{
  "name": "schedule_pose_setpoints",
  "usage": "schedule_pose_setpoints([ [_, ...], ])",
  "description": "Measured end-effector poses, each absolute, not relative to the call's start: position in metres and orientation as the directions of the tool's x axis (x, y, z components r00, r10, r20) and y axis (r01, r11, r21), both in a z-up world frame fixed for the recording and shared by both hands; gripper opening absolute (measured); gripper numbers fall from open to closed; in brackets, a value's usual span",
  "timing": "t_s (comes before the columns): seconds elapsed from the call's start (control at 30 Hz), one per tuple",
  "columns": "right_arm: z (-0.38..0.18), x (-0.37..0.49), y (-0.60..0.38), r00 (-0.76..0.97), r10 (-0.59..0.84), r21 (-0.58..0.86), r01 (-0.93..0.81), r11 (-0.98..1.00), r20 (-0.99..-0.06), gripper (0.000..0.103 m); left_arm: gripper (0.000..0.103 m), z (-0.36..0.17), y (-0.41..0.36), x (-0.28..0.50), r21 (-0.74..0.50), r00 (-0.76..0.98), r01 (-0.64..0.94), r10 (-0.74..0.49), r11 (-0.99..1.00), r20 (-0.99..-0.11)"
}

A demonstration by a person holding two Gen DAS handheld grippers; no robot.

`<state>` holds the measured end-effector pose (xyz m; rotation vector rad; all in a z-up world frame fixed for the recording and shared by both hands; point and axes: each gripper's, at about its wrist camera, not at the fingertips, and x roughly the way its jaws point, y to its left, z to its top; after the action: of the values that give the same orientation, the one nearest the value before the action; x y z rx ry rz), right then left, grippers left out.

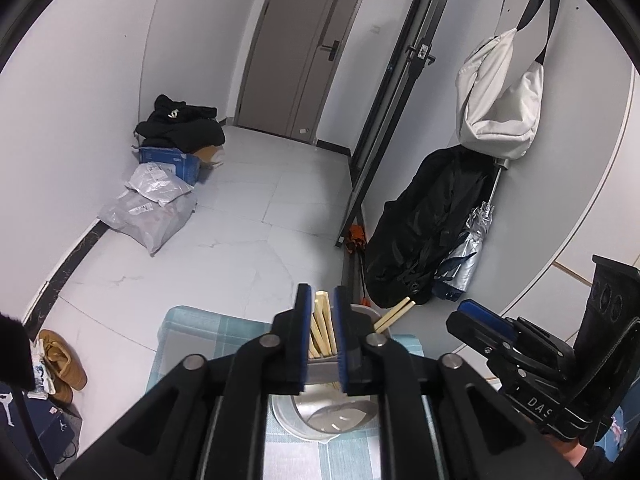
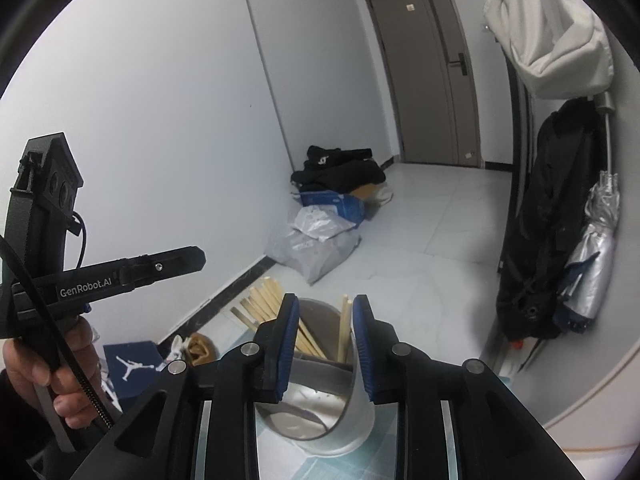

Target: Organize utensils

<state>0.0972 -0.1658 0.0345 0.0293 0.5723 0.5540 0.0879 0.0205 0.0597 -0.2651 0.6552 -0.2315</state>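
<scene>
Left gripper (image 1: pixel 320 336): jaws a narrow way apart with nothing pinched; the chopsticks seen through the gap stand behind the blue pads, in the holder. In the right wrist view this gripper (image 2: pixel 188 259) is side-on at the left, gripped by a hand (image 2: pixel 60 368).
Utensil holder (image 1: pixel 320 420): shiny metal container on the counter, right below and ahead of both grippers; its rim (image 2: pixel 320 436) curves under the right gripper's fingers.
Chopsticks (image 1: pixel 322 330): pale wooden sticks upright and leaning in the holder; a few ends stick out to the right past the rim. From the right wrist they (image 2: pixel 312 340) fan out to the left.
Counter (image 1: pixel 192 324): covered with a teal checked cloth.
Right gripper (image 2: pixel 325 344): jaws spread, pads clear of holder and sticks, gripping nothing; in the left wrist view it (image 1: pixel 480 316) sits to the right of the holder.
Floor beyond: pale tiles, grey plastic bags (image 1: pixel 148 208) by the left wall, black garment (image 1: pixel 424 224) against the right wall.
</scene>
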Motion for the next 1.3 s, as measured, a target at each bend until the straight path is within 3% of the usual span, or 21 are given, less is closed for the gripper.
schedule_pose_setpoints([
  [0.1,0.042,0.085,-0.168,0.715,0.503,0.176,-0.484,0.857,-0.486,0.035,0.019,0.067,0.021,0.076,-0.300,0.786,0.129,-0.282,0.945,-0.550],
  [0.27,0.052,0.063,-0.171,0.737,0.501,0.176,-0.477,0.861,-0.453,0.039,0.051,0.080,0.024,0.052,-0.289,0.824,0.117,-0.255,0.950,-0.506],
  [0.33,0.056,0.053,-0.172,0.750,0.495,0.172,-0.470,0.866,-0.438,0.048,0.055,0.083,0.025,0.043,-0.286,0.837,0.112,-0.246,0.952,-0.489],
  [0.57,0.066,0.012,-0.175,0.795,0.473,0.153,-0.450,0.880,-0.381,0.058,0.083,0.091,0.028,0.011,-0.256,0.888,0.071,-0.178,0.964,-0.423],
  [0.63,0.068,0.001,-0.177,0.809,0.458,0.147,-0.436,0.888,-0.368,0.065,0.088,0.092,0.028,0.004,-0.245,0.898,0.066,-0.165,0.967,-0.408],
  [0.83,0.070,-0.029,-0.185,0.844,0.420,0.138,-0.398,0.907,-0.334,0.074,0.099,0.094,0.027,-0.020,-0.214,0.922,0.051,-0.128,0.976,-0.364],
  [1.03,0.068,-0.054,-0.190,0.873,0.384,0.121,-0.365,0.923,-0.302,0.085,0.100,0.089,0.029,-0.040,-0.201,0.938,0.044,-0.109,0.979,-0.329],
  [1.3,0.048,-0.082,-0.188,0.896,0.341,0.081,-0.332,0.940,-0.286,0.089,0.101,0.064,0.031,-0.058,-0.188,0.943,0.025,-0.085,0.982,-0.323],
])
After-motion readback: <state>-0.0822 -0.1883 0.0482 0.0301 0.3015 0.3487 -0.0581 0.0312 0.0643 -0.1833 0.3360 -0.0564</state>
